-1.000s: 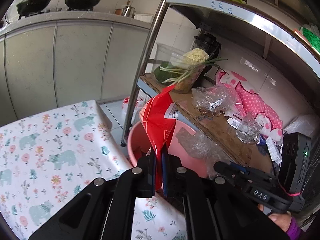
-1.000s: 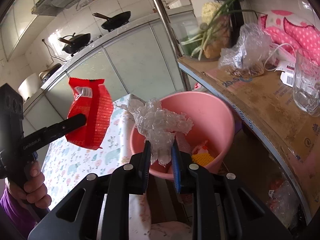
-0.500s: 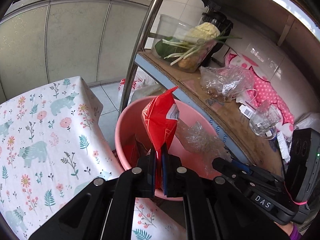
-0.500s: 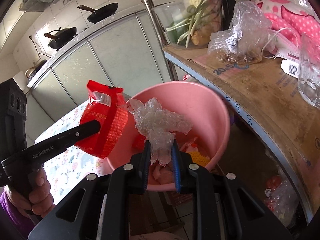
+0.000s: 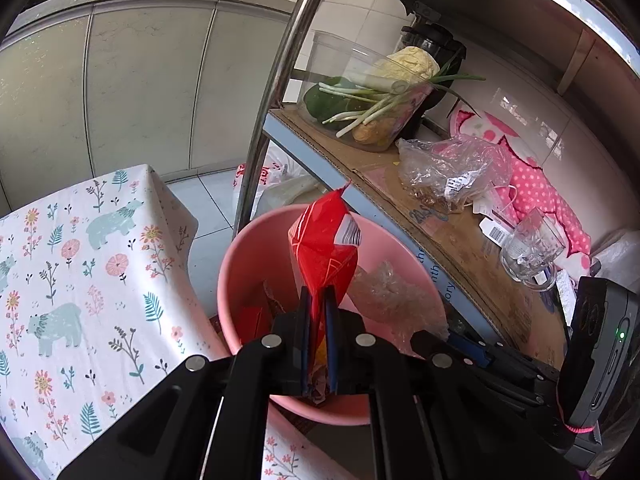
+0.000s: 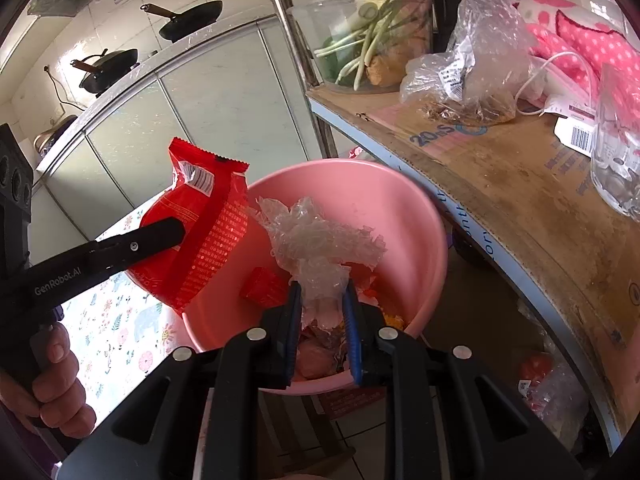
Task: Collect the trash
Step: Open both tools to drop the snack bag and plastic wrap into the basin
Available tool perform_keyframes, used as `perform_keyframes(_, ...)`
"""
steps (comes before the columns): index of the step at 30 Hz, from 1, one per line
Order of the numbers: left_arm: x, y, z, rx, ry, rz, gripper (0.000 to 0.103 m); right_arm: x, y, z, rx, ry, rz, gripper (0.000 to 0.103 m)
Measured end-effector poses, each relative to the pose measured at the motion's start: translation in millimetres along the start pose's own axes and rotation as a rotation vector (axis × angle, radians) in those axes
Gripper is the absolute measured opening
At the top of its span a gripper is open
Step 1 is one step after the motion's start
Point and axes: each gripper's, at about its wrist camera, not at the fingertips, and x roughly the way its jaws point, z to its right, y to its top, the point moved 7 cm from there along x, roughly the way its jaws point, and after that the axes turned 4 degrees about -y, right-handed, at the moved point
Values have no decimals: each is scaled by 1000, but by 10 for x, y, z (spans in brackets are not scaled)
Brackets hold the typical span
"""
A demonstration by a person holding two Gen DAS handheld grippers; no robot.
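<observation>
While poised over the pink basin (image 5: 256,264), left gripper (image 5: 317,300) pinching a red snack wrapper (image 5: 326,252), right gripper (image 6: 320,292) clamping crumpled clear plastic (image 6: 320,240).

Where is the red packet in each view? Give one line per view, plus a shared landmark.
Left wrist: red packet stands at centre, clamped in the left gripper, in front of the pink bin.
Right wrist: it sits left of centre, pinched in the left gripper, at the bin's left rim.
Shared landmark: the pink bin, which is low at centre in both views.
</observation>
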Motion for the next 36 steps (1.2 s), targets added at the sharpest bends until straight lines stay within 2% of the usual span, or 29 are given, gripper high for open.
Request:
perform_keyframes(8,-1,40,96,1,-38,9,6,42,13,32,7,-8,-7,21)
perform_keyframes(10,14,42,128,4,-48,8,6,68,12,32,9,-4,-19,24)
perform_keyframes(11,18,39,138,4,-51,9,8,78,9,33,11,-1,-25,26)
perform_keyframes(12,26,30,145,3,-53,4,16,90,7,36,11,-2,-30,26)
perform_keyframes(15,52,-4,137,-3,-43,-10,30,113,3,43,15,-3,-39,26)
perform_keyframes(17,50,-18,116,-8,-37,-12,33,119,2,46,18,1,-41,28)
perform_keyframes(19,45,-21,101,-10,-34,-13,35,116,3,40,16,4,-40,35)
perform_keyframes(21,37,-25,82,-17,-31,-17,41,107,-2,35,13,7,-39,35)
perform_keyframes(28,-36,-49,36,-32,-15,-14,52,15,-27,10,4,13,-32,38)
perform_keyframes(30,-63,-63,41,-32,-11,-14,53,-14,-36,-4,1,18,-30,43)
perform_keyframes(36,-158,-123,75,-27,-6,-19,54,-126,-64,-41,-10,28,-21,44)
